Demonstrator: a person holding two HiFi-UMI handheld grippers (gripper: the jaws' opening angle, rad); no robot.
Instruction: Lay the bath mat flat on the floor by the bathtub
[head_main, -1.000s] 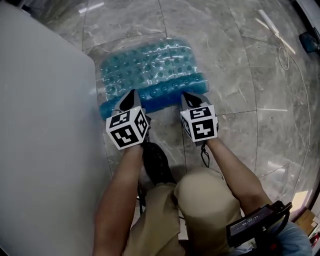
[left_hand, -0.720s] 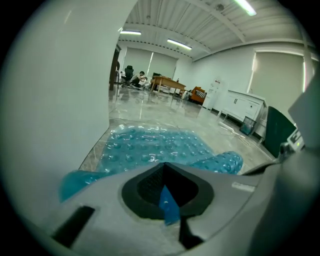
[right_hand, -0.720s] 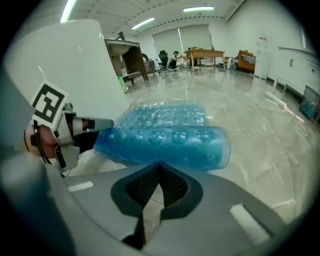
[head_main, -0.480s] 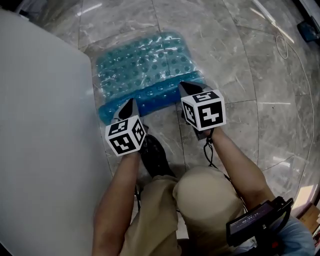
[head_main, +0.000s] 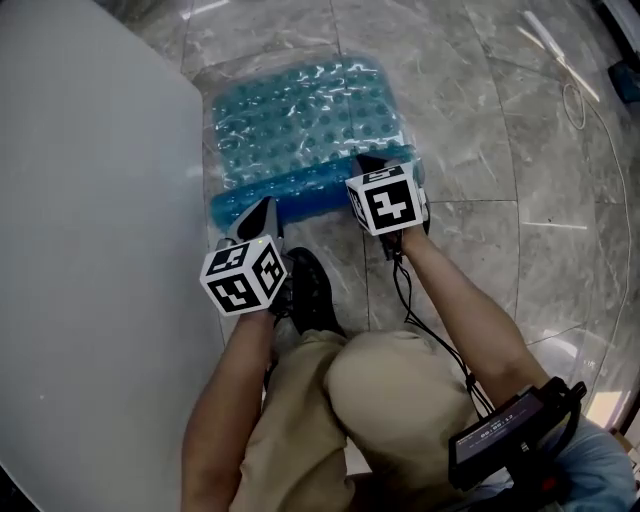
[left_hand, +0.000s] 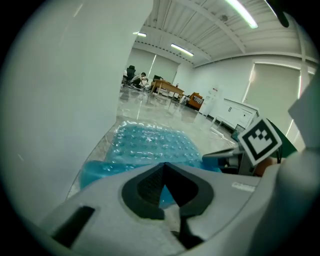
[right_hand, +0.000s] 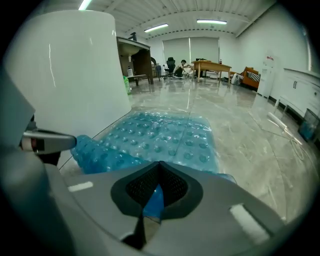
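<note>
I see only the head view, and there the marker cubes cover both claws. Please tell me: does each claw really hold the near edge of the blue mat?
Observer: The left claw does. In its own view the jaws are together, with blue of the bath mat pinched between the pads.
Operator: And the right one?
Observer: The right claw too. It is shut, with a blue strip of the mat between its pads.
Operator: Is the near part of the mat flat?
Observer: Not yet. In the right gripper view it stands up as a hump close to the bathtub, while the far part lies flat on the floor.
</note>
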